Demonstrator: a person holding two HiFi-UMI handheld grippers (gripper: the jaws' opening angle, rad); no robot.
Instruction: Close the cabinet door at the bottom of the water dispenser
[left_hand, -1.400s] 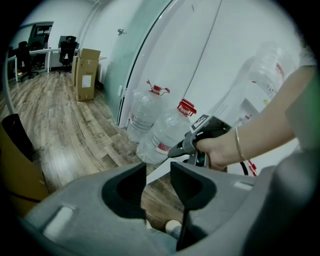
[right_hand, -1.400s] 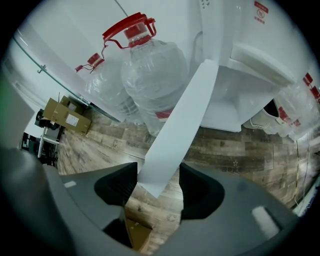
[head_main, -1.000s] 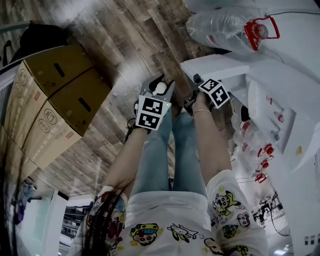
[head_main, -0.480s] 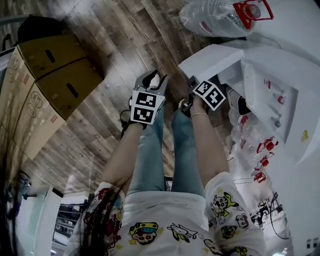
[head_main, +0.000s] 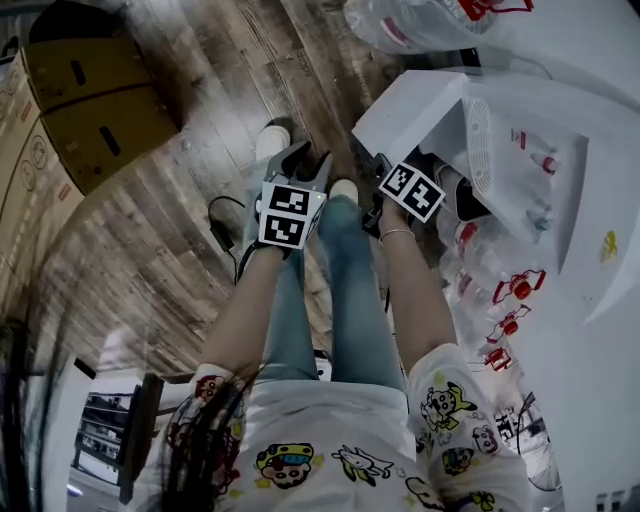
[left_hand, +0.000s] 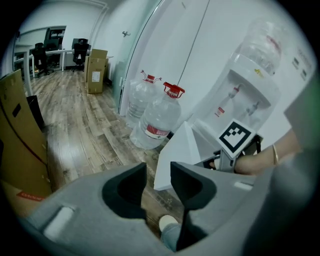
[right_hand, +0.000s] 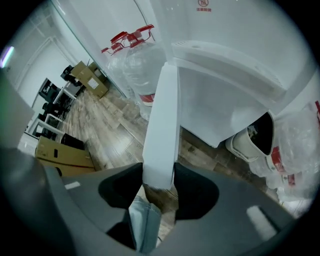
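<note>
**Q:** Where is the cabinet door found, and how is it held?

**A:** It is seen swung wide open from the base of the water dispenser, out over the wooden floor. Its free edge is taken between the jaws of the right gripper. The jaws are drawn in against both faces of the panel, so the only gap left is the panel's thickness.

**Q:** Why is that edge chosen?

**A:** The hinge is judged to lie at the dispenser's side. The outer edge is therefore where most leverage is gained, and a swing back toward the cabinet could be guided from there with little force.

**Q:** And the left gripper?

**A:** Nothing is held by it. Its jaws are set a little apart, and only floor and a shoe are seen through the gap. It is held just beside the right one and off the panel — probably so that the door's arc is not blocked.

**Q:** Could anything be struck?

**A:** The water bottles are stood on the door's outer side, so no obstruction to closing is expected from them.
</note>
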